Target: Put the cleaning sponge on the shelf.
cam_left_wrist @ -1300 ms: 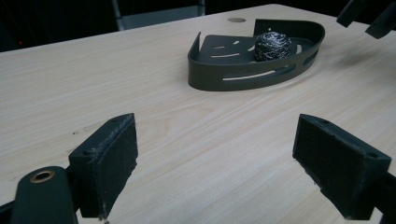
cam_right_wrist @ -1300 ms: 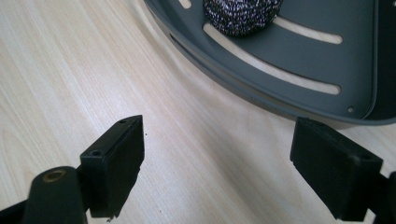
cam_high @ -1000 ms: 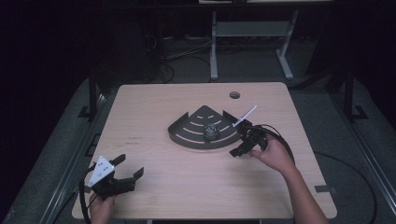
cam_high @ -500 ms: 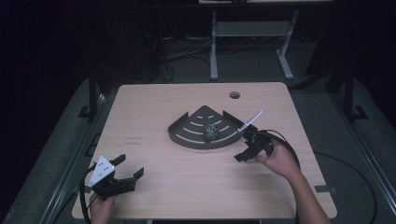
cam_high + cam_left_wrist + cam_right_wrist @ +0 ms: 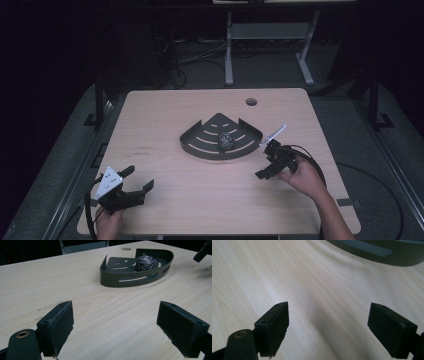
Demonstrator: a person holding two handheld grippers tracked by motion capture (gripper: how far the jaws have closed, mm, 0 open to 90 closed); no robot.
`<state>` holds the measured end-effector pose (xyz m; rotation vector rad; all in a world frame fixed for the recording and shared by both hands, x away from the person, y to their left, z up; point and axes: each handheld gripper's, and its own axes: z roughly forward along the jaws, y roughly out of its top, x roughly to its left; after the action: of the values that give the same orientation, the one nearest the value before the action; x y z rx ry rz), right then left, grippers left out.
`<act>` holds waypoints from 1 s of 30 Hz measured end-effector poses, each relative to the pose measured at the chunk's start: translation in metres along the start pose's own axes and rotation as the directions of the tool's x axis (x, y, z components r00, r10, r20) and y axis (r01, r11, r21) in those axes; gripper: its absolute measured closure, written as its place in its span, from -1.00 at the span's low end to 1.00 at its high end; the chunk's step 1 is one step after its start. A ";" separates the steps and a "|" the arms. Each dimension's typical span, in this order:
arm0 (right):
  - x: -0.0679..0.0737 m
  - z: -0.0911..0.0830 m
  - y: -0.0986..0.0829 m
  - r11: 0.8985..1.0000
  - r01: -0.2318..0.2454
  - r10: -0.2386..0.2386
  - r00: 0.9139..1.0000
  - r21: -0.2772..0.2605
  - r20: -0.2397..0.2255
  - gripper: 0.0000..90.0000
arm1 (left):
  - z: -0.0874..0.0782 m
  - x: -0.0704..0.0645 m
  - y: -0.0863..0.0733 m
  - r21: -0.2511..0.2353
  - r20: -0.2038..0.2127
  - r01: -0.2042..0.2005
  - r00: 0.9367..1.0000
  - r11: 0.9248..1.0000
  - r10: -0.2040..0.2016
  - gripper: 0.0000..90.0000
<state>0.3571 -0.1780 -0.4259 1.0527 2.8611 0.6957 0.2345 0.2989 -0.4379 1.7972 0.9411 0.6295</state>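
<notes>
the right hand-held gripper point(image 5: 267, 160) has drawn back from the dark tray point(image 5: 200, 145), jaws wide and empty, leaving the scouring ball point(image 5: 225, 141) inside it (placing looks done). the left hand-held gripper point(image 5: 131, 186) rests wide open on the surface point(image 5: 210, 200).

Bare table point(image 5: 165, 125) around central tray point(image 5: 192, 145)

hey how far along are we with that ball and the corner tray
Looks done: the ball sits inside the dark tray. In hand: nothing; the right gripper beside the tray and the left gripper near the table's front edge are both open. No remaining step shows.
</notes>
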 end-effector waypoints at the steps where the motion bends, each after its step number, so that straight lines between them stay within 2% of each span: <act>1: 0.000 0.000 -0.001 1.000 0.003 -0.003 1.000 -0.003 0.002 -0.63 | 0.000 0.000 0.000 0.000 0.000 0.000 1.000 1.000 0.000 -0.71; 30: 0.003 -0.012 -0.041 0.999 -0.020 0.021 0.999 -0.034 0.030 -0.63 | 0.001 0.000 0.000 0.021 0.009 0.005 1.000 1.000 -0.005 -0.71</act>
<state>0.3283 -0.2084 -0.4317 1.0805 2.8072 0.7202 0.2357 0.2983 -0.4381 1.8138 0.9490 0.6101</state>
